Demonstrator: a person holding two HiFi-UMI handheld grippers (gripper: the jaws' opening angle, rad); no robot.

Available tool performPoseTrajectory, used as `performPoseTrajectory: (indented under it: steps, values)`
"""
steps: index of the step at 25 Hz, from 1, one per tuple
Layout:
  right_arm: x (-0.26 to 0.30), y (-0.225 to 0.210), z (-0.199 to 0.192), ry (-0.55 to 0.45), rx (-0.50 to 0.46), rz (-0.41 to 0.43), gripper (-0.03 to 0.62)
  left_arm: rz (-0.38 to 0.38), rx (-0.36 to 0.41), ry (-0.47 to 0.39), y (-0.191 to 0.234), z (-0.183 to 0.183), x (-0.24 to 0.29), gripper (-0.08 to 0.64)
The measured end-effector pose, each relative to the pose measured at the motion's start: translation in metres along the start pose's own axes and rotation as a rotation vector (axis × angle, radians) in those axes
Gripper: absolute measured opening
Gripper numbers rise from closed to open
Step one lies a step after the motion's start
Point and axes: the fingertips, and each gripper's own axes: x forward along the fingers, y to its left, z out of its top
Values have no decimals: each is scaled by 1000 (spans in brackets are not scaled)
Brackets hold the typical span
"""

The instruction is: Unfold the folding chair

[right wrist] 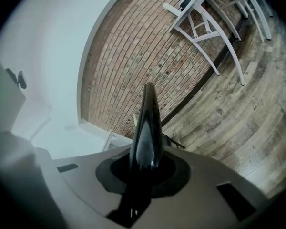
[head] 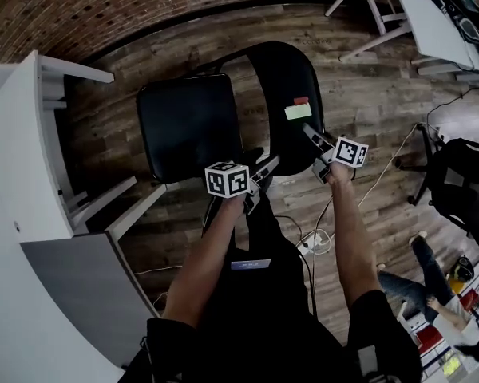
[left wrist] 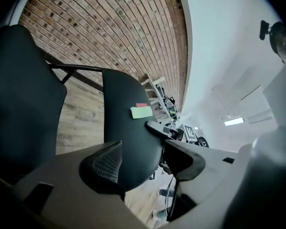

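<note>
- Where the right tool clamps its backrest, the black padded folding chair is edge-on in the right gripper view.
- Its seat hides the legs on the wooden floor; the left tool gapes empty.

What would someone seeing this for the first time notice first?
Probably the black folding chair on the wood floor, with its seat at the left and its backrest, which bears a green sticky note, at the right. Next, the right hand-held gripper is clamped on the backrest's edge, while the left hand-held gripper is open just left of it.
</note>
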Motion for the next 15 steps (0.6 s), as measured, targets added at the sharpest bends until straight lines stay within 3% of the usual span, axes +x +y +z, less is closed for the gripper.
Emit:
performPoseTrajectory:
  steps: [8, 15]
  values:
    - [-5, 21, -25, -47, 5, -48, 63, -79, 6, 95, -25, -10, 21, 298]
    - [13, 44, -28, -16, -6, -58, 63, -98, -1, 111, -27, -3, 23, 296]
